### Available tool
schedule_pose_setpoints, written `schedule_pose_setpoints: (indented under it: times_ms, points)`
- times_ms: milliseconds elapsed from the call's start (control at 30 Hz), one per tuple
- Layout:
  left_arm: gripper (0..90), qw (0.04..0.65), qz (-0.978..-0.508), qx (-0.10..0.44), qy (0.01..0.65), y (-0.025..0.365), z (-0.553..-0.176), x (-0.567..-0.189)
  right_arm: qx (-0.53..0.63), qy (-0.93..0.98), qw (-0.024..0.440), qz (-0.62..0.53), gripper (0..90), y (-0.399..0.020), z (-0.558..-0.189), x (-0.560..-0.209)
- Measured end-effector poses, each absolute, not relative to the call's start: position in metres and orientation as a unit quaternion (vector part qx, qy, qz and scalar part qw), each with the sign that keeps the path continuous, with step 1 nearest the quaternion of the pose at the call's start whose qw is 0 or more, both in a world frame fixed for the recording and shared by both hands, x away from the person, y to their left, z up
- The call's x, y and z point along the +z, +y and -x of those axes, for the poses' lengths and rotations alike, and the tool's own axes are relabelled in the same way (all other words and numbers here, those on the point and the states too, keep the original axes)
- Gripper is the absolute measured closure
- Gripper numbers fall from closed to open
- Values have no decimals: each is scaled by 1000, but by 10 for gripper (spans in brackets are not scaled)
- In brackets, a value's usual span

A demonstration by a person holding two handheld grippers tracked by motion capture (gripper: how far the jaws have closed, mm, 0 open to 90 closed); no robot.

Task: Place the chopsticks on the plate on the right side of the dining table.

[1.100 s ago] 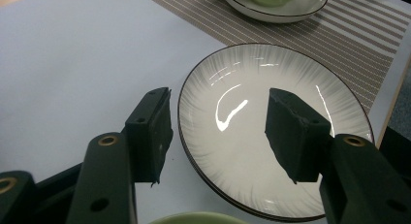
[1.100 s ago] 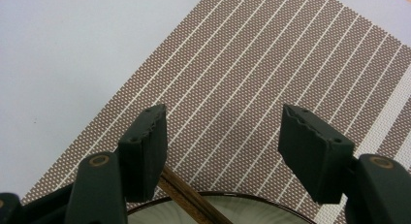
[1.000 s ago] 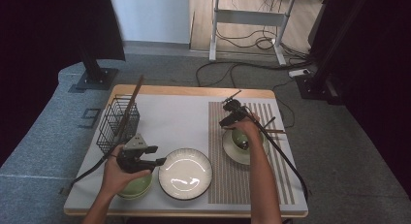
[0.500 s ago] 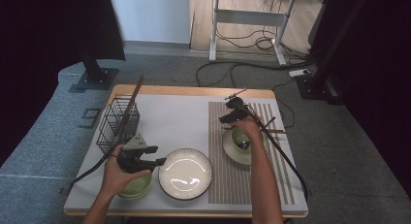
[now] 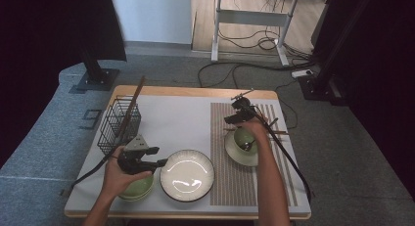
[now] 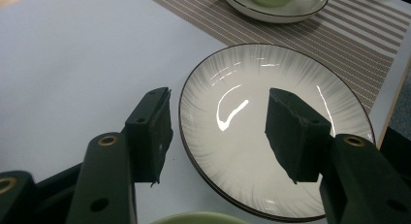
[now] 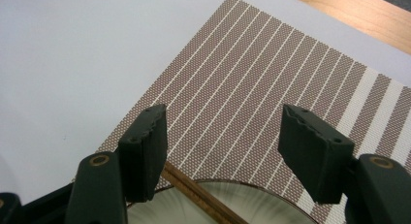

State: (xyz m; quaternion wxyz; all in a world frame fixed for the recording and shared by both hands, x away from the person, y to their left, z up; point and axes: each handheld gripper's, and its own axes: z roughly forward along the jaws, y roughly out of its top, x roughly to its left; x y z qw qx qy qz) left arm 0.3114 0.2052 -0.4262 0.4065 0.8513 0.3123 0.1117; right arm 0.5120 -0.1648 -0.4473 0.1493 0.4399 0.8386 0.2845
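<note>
Plate [image 5: 187,175], white with a dark rim, sitting near-centre on the worktop [image 5: 171,118], just left of the striped placemat [image 5: 244,187]. Left gripper [image 6: 218,132] hovering over its left edge, jaws spread wide, nothing pinched. Green bowl [image 5: 136,188] right under that hand. Right gripper [image 7: 220,151] over at the far side of the placemat, also wide open and empty, above a saucer [image 5: 235,155] with a green cup [image 5: 243,138] and a chopstick [image 7: 203,197].
</note>
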Motion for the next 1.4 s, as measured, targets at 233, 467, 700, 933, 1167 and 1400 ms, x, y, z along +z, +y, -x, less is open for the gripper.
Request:
schedule_pose_setpoints:
  times_ms: [233, 467, 700, 933, 1167, 1400]
  points:
    - [426, 408, -851, 108, 312, 205, -312, -427, 311, 831, 153, -435, 349, -178, -496, -434]
    - [426, 409, -850, 111, 312, 206, -312, -425, 345, 819, 163, -430, 352, -192, -477, -416]
    - [426, 409, -850, 111, 312, 206, -312, -425, 372, 809, 173, -421, 360, -207, -458, -404]
    - [426, 409, -850, 111, 313, 207, -312, -425, 388, 799, 172, -425, 363, -224, -442, -405]
    - [425, 407, -851, 110, 313, 206, -312, -426, 395, 796, 172, -426, 365, -236, -432, -408]
    - [424, 408, -850, 111, 314, 207, -312, -425, 402, 789, 179, -428, 366, -250, -421, -406]
